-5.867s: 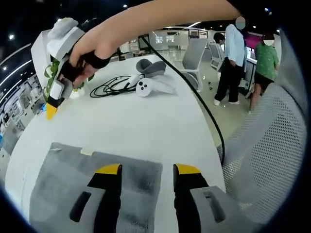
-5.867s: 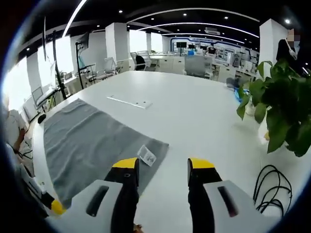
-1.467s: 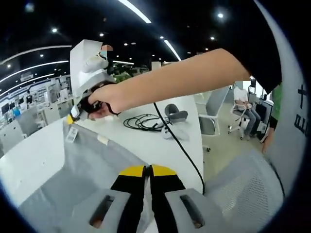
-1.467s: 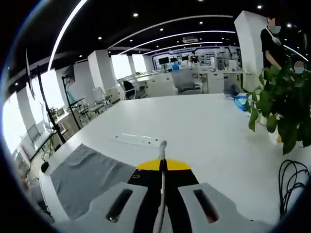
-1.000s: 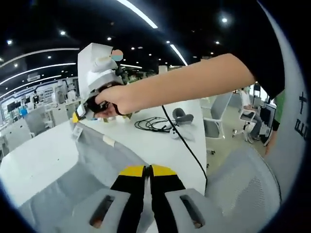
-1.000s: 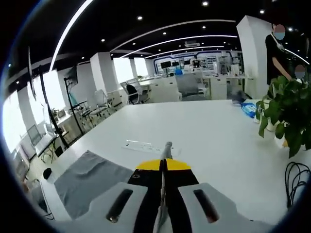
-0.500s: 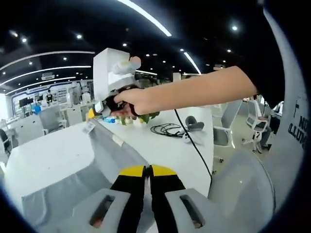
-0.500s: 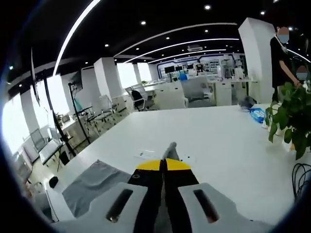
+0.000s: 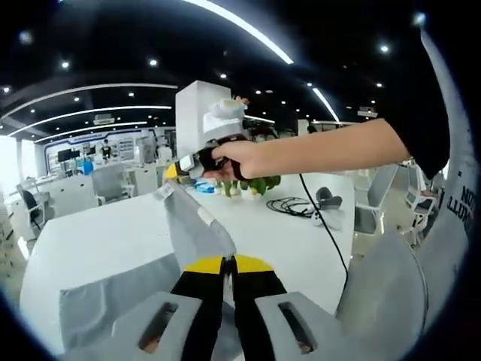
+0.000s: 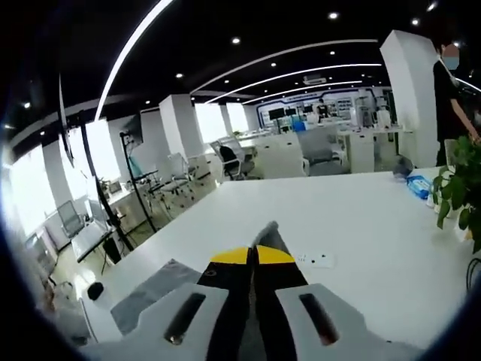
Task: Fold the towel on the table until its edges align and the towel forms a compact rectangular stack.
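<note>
The grey towel [image 9: 192,224] is partly lifted off the white table [image 9: 98,229]. One edge stretches taut through the air between both grippers. My left gripper [image 9: 229,261] is shut on the near corner. A hand holds my right gripper [image 9: 173,171] further off, shut on the far corner, where a white label hangs. In the right gripper view, that gripper [image 10: 252,254] is shut with a tip of towel [image 10: 268,232] poking out past the jaws. The towel's lower part [image 10: 154,292] still lies on the table [image 10: 361,218].
A green plant [image 9: 248,184], black cables [image 9: 289,204] and a white controller [image 9: 327,218] sit at the table's far end. A mesh chair back [image 9: 379,293] is close at my right. A white power strip [image 10: 316,259] lies on the table; a person [image 10: 449,83] stands beyond the plant [image 10: 462,188].
Both grippers have carried the held towel edge higher and across the table. More of the towel hangs in the air and less of it lies flat.
</note>
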### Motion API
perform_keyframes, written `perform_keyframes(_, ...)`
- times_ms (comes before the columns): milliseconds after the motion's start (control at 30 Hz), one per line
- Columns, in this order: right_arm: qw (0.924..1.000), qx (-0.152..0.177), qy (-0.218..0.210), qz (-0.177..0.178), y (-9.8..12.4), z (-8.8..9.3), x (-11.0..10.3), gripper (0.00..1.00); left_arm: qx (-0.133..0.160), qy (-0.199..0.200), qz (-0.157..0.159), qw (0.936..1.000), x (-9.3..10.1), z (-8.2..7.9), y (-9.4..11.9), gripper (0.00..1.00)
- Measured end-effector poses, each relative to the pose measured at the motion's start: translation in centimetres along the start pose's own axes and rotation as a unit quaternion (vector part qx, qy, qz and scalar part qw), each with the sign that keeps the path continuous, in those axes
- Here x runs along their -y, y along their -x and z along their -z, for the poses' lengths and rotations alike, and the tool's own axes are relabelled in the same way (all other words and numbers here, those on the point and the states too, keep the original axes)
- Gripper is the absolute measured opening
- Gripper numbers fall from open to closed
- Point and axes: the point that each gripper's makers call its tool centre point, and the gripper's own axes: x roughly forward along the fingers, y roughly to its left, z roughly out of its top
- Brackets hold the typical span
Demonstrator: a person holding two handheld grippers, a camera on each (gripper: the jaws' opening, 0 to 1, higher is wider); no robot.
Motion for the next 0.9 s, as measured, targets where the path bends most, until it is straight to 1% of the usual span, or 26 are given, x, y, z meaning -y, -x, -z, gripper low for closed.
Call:
perform_keyframes(133,0.9998,0.008,-0.002,-0.016,-1.0,-0.7,-1.9,0.00,-0.005,-0.003,-0.016,0.9999,-1.1,0.5,1.4,0.03)
perform_keyframes(200,0.9997,0.009,0.000,-0.024,-1.4,-0.7,-3.0,0.00,-0.005,0.001,-0.024,0.9997,-1.7,0.7,1.9,0.03)
perform_keyframes(300,0.9993,0.008,0.007,-0.037,-2.2,-0.8,-4.5,0.00,-0.001,0.008,-0.045,0.9990,-2.8,0.8,2.9,0.03)
perform_keyframes(367,0.9985,0.005,0.018,-0.051,-2.9,-0.8,-5.7,0.00,0.003,0.013,-0.069,0.9975,-3.7,0.8,3.5,0.03)
perform_keyframes(433,0.9981,0.003,0.026,-0.056,-3.3,-0.8,-6.3,0.00,0.005,0.020,-0.092,0.9955,-4.8,0.8,4.3,0.03)
perform_keyframes(733,0.9960,0.007,0.030,-0.084,-5.3,-1.9,-9.3,0.00,0.010,0.030,-0.130,0.9909,-7.1,0.9,6.6,0.03)
perform_keyframes(900,0.9952,0.010,0.028,-0.093,-6.0,-2.3,-10.4,0.00,0.012,0.033,-0.151,0.9879,-8.3,1.0,7.6,0.03)
